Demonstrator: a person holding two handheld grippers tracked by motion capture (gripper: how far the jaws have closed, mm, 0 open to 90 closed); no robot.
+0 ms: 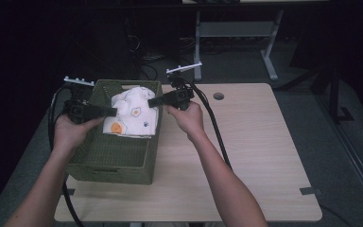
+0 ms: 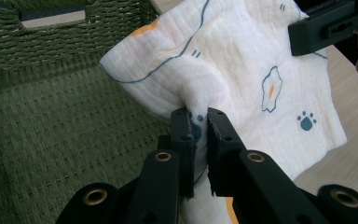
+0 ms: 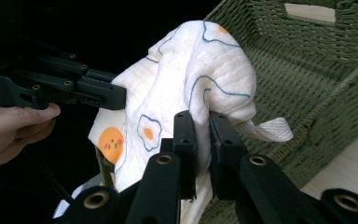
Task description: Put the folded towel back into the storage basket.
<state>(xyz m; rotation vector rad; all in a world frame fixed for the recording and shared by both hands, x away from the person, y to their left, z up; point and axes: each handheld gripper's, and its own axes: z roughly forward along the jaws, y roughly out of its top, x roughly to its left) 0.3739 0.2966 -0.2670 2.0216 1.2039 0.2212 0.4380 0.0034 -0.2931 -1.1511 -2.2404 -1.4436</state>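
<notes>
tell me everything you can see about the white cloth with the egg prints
The cloth is white, soft and quilted-looking, printed with blue-outlined fried eggs, an orange face and blue paw prints. It is bunched and held up over the far part of the green woven basket, its lower edge draping over the basket's right rim. The left gripper pinches a fold on one side and the right gripper pinches another fold on the opposite side, both shut on it.

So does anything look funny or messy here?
Only a little. The white cloth with egg pictures is bunched up and lifted above the green basket, with its lower edge draped over the right rim. The left gripper and right gripper each pinch a fold of it. Nothing looks spilled or broken.
</notes>
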